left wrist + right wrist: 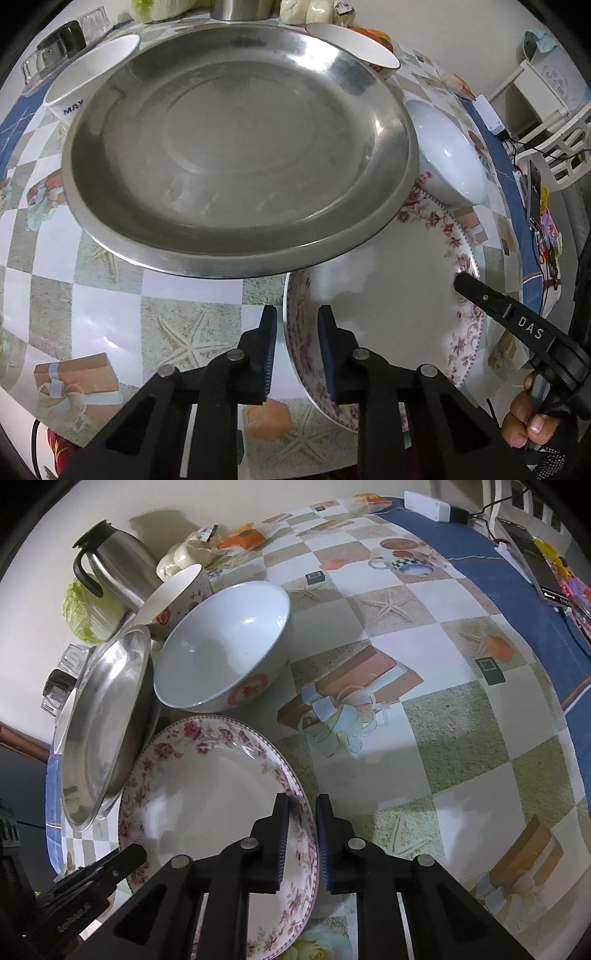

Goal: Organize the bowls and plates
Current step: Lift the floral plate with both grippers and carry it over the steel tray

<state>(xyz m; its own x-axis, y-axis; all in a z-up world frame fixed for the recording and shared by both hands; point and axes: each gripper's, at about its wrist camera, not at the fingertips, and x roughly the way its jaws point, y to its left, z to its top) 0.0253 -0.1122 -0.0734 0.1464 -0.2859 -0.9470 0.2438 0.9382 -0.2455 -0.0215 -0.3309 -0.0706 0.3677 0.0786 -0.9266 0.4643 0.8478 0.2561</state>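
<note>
A white plate with a pink flower rim [388, 314] [207, 794] lies on the checked tablecloth. My left gripper [297, 312] is shut on its left rim, one finger outside and one over the plate. My right gripper [303, 798] is shut on the opposite rim; its tip [465, 282] shows in the left wrist view. The left gripper [133, 853] shows at the lower left of the right wrist view. A large steel plate [240, 147] [107, 720] overlaps the flowered plate's far edge. A pale bowl with an orange emblem [450, 155] [225, 642] stands just beyond.
Two more white bowls [92, 74] [354, 48] flank the steel plate's far side. A steel jug [114, 568], a cabbage [81, 616] and glassware [62, 44] stand by the wall. A phone [532, 557] and a white box [428, 500] lie along the blue table edge. A hand [528, 417] holds the right gripper.
</note>
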